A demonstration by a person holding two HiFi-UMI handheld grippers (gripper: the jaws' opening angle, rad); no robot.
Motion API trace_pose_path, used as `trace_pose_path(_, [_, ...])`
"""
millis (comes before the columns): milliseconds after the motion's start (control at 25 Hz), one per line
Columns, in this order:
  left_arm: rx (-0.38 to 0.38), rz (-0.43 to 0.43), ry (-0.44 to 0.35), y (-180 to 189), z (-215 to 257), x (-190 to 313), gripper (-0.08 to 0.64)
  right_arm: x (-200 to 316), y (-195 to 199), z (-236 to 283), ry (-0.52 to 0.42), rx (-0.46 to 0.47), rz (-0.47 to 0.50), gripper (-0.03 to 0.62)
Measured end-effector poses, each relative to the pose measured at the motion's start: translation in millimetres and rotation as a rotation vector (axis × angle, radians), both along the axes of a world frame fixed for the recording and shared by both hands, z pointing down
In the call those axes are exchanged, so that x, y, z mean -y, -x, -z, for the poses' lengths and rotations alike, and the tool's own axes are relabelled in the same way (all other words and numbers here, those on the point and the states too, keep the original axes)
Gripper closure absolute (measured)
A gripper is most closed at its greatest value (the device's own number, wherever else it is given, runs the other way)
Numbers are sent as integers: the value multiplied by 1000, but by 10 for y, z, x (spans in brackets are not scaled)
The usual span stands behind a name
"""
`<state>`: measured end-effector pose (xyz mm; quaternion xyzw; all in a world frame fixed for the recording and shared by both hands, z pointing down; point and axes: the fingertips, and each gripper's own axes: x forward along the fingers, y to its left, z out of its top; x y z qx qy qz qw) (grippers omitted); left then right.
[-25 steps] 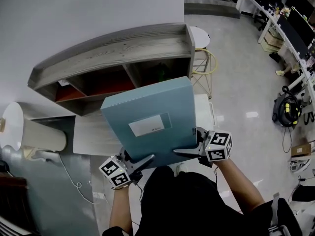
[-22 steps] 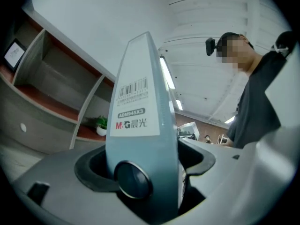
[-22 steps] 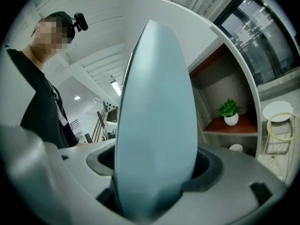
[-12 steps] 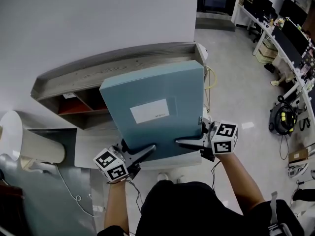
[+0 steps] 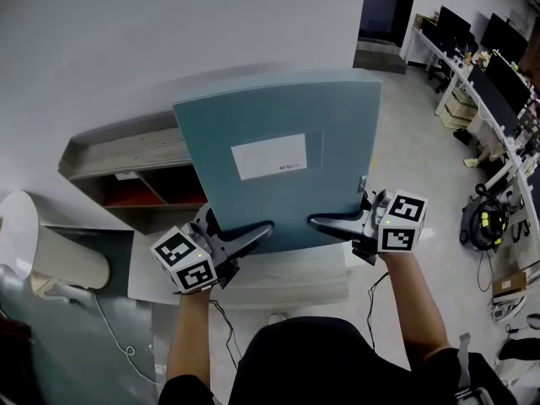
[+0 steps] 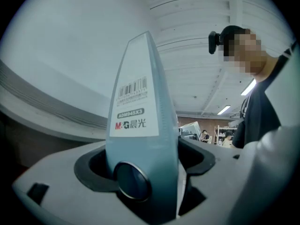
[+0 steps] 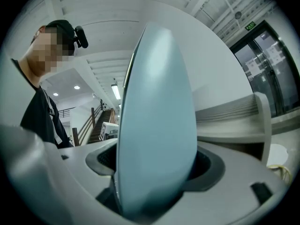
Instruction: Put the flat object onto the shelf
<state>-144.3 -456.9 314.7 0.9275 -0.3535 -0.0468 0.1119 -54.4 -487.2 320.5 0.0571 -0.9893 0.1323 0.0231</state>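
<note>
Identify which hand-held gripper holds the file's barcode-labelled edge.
The left hand-held gripper: its file edge bears the barcode label; the right hand-held gripper's is plain.

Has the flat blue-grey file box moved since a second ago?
Yes, upward: the far edge of the blue-grey file box, earlier below the top board of the grey wooden shelf, now reaches past it.

You are holding the file box (image 6: 140, 139) so that its spine label (image 6: 132, 106) is rising straight out from between the jaws of your left gripper (image 6: 145, 165). The label is showing a barcode (image 6: 132, 87), then "ADM945X3", then the brand "M&G" beside two Chinese characters. Beyond that gripper, the white label (image 5: 270, 156) on the box's face is carrying print too small to read.
</note>
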Motion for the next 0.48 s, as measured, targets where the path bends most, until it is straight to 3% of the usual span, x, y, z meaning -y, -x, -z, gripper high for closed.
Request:
trace_pose_path(280, [13,2,-72,197,666,544,184,542,189,683,-85,17,-36,206])
trace_pose_path(480, [34,21,-111,228,815,609,181,616,222,819,-123,34,-50,196])
